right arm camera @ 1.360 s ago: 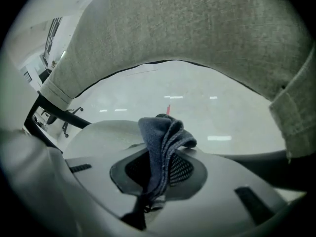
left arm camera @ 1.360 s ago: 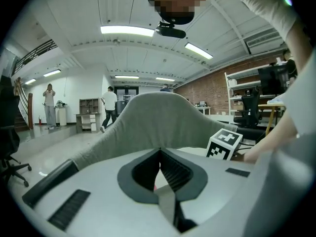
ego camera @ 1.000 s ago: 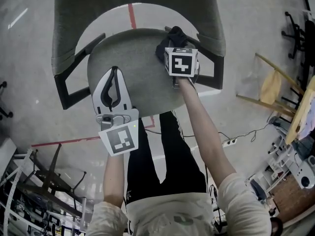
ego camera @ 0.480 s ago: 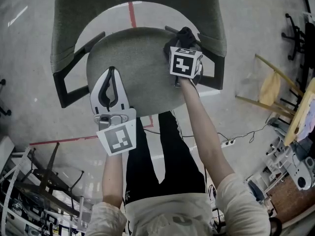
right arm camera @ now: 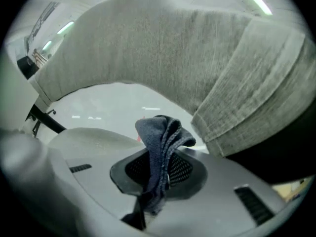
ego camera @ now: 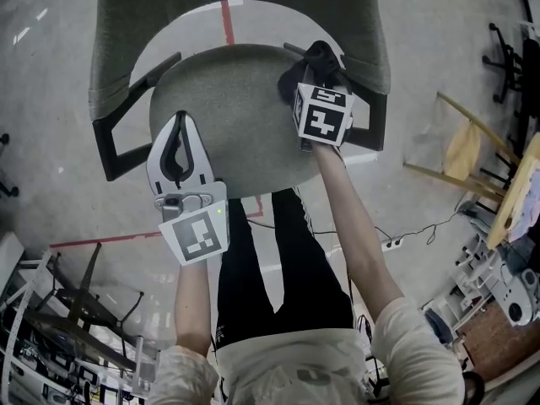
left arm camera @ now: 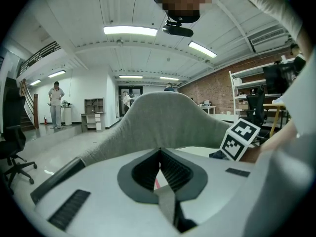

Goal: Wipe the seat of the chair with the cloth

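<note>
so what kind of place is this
Likely a large workshop or lab hall: bare concrete floor with red tape lines, a brick wall, and shelving under ceiling strip lights.

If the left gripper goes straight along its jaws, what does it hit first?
Probably the chair's backrest. The left gripper points across the seat at it with nothing between, though depth is unclear.

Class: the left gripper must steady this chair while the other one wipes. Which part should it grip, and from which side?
Probably the black arm strut nearest the left gripper: a slim bar the jaws could span, unlike the broad seat or thick backrest. That gripper, shut and empty now, would open and come down from above, straddling the bar.
</note>
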{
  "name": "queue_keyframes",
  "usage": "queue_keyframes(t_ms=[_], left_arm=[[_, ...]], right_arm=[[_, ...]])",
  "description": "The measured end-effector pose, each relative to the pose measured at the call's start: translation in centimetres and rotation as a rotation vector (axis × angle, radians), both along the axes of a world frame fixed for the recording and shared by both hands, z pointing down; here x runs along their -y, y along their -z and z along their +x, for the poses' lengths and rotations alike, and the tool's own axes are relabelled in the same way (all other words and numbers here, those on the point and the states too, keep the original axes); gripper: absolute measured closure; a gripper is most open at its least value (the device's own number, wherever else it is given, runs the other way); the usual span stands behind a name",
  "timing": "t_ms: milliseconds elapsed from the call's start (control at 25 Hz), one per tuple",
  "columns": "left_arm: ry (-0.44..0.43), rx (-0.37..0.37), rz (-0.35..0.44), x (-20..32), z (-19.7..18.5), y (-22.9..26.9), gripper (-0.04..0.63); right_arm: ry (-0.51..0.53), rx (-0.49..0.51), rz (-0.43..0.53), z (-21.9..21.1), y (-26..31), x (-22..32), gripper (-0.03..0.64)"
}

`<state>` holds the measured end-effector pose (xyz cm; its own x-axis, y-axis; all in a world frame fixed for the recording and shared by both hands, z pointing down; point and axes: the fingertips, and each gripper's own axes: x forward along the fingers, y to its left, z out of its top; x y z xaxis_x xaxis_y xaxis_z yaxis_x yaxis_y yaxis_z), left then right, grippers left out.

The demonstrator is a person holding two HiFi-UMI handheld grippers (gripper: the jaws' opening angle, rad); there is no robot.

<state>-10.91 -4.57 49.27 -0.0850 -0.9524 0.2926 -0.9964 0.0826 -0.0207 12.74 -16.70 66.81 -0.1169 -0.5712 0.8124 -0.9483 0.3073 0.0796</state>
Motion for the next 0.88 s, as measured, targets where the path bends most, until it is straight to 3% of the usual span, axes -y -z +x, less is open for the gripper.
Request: queue_keyframes(t_ms=[200, 440, 600, 880], left_arm=[[0.032, 0.019, 0.004, -0.8, -1.9, 0.4, 0.580], [0.102, 0.054, 0.034, -2.8, -4.8, 1.4, 0.580], [0.167, 0.098, 0.069, -4.8, -6.2, 2.8, 0.580], [0.253, 0.093, 0.087, -8.1, -9.7, 3.8, 0.580]], right_arm=[[0.032, 0.182, 0.145, -3.7, 7.6, 0.3, 0.560], [0.140, 0.456, 0.295, -11.2, 18.3, -1.6, 0.560], [0.240, 0.619, 0.244, -17.0, 20.1, -4.6, 0.560], [0.339, 0.787, 0.035, -26.5, 17.6, -12.0, 0.560]])
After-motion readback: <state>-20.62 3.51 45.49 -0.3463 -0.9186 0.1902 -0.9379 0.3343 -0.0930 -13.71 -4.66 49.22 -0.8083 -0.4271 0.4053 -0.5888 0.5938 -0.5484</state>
